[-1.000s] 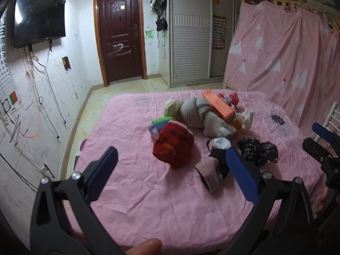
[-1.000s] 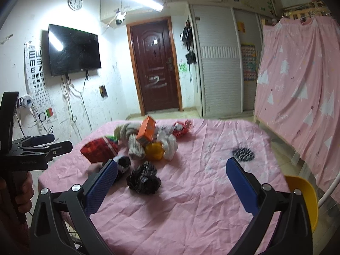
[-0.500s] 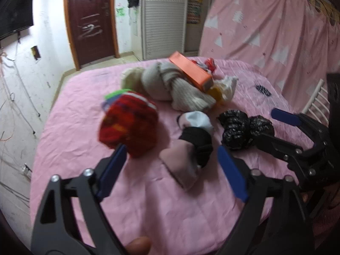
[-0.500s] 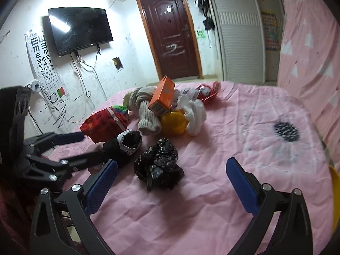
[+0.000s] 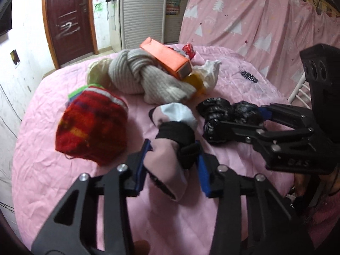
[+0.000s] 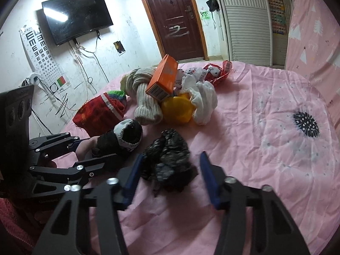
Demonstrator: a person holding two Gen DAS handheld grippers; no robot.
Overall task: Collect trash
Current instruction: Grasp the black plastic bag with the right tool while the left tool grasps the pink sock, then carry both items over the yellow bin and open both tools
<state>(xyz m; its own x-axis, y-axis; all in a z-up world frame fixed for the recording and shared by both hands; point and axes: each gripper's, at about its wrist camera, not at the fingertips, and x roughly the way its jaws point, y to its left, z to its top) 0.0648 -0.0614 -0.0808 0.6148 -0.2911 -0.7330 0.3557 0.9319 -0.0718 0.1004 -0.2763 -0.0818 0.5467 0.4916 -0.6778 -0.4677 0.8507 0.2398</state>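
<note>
Trash: black bag (image 6: 167, 159) between closing right gripper (image 6: 170, 176) jaws; pink sock bundle (image 5: 170, 155) clenched by closing left gripper (image 5: 172, 167); orange box (image 6: 163, 78) at twelve o'clock.

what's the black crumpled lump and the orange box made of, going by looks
Black crumpled lump: looks like thin plastic film, probably a bag, glossy, with sharp shiny creases. Orange box: likely printed cardboard, matte, with flat faces, crisp folded edges and a barcode on one end in the right wrist view.

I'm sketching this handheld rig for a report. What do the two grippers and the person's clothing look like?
Both the left gripper and right gripper are black linkage frames with silver rivets and flat blue finger pads. A boxy black housing with round holes tops the right one. A fuzzy red sleeve shows.
</note>
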